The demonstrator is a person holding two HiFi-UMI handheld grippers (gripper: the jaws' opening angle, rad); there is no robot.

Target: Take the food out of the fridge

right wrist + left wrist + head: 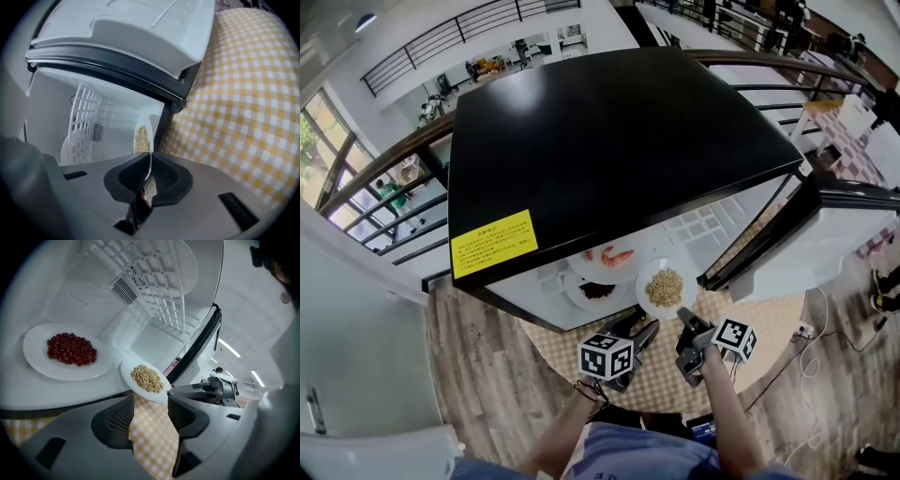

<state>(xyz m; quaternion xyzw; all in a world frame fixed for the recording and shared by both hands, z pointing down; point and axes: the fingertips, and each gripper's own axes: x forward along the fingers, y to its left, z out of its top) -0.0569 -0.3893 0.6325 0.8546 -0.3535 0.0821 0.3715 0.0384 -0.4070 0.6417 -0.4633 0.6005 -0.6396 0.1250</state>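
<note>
The open fridge (609, 141) stood straight ahead of both tools. The plate of oats (665, 286) sat at its front lip, its near rim pinched edge-on in my right tool (149, 171). My left tool (150, 413), jaws apart and empty, hung just short of that rim.

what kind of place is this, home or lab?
Likely a lab or office atrium, not a home: a balcony railing over desks below, and the fridge set on a checked cloth.
</note>
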